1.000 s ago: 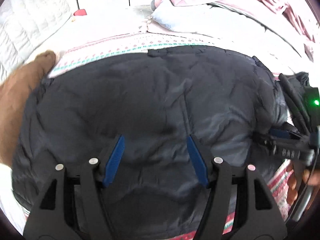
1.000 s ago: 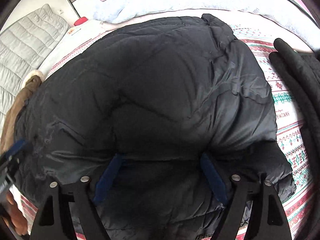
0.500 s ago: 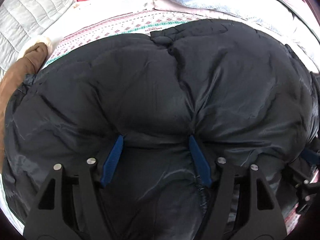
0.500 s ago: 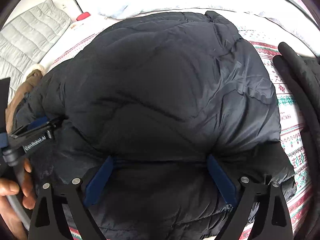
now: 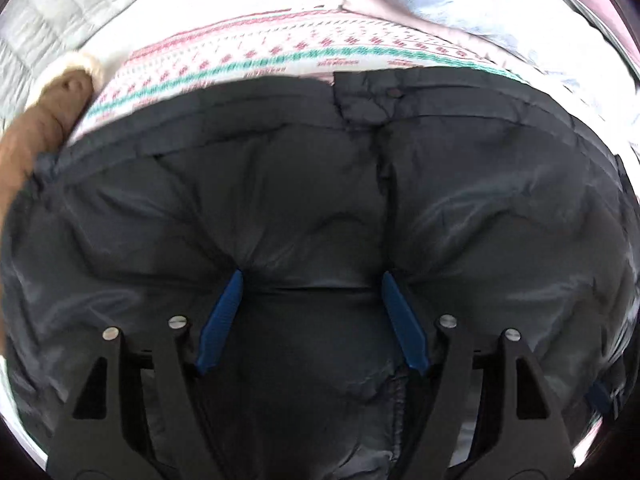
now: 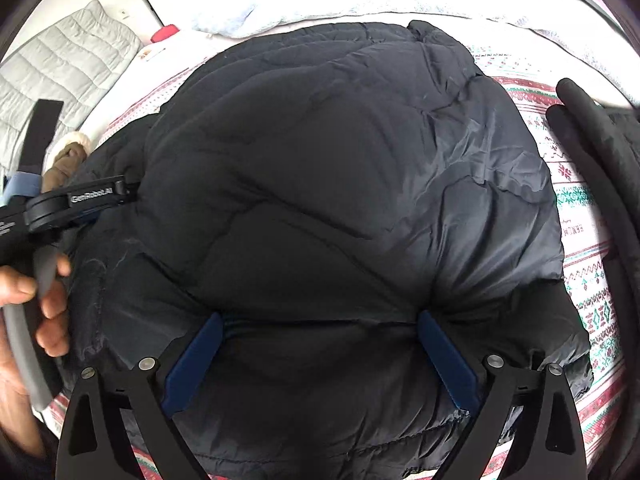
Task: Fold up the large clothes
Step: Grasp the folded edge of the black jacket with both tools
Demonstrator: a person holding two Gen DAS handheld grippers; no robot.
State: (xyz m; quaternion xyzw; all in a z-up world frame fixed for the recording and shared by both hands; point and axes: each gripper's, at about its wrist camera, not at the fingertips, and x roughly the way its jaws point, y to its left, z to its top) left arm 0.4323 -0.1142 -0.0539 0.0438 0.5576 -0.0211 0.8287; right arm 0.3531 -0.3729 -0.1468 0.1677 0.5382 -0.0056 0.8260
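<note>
A large dark puffer jacket point(image 5: 320, 200) lies spread on a bed and fills both views. My left gripper point(image 5: 312, 280) points steeply down onto it. Its blue fingertips point(image 5: 236, 284) dig into the padding, with a taut band of fabric between them, and the jaws are opening. My right gripper point(image 6: 320, 318) stands the same way near the jacket's point(image 6: 340, 180) near edge, jaws very wide and still opening, fabric bulging between the tips. In the right wrist view the left gripper point(image 6: 120, 192) rests at the jacket's left side, held by a person's hand point(image 6: 48, 292).
A patterned red, green and white blanket point(image 5: 280, 52) lies under the jacket. A brown fleece-lined garment point(image 5: 48, 120) sits at the left and a black ribbed garment point(image 6: 600, 200) at the right. Grey quilt point(image 6: 68, 64) and pale blue bedding point(image 6: 280, 8) lie beyond.
The left gripper slid across the jacket and sank into it; the jacket's far hem and the blanket strip show again. It came into the right wrist view. Both jaws widened, the right more.
</note>
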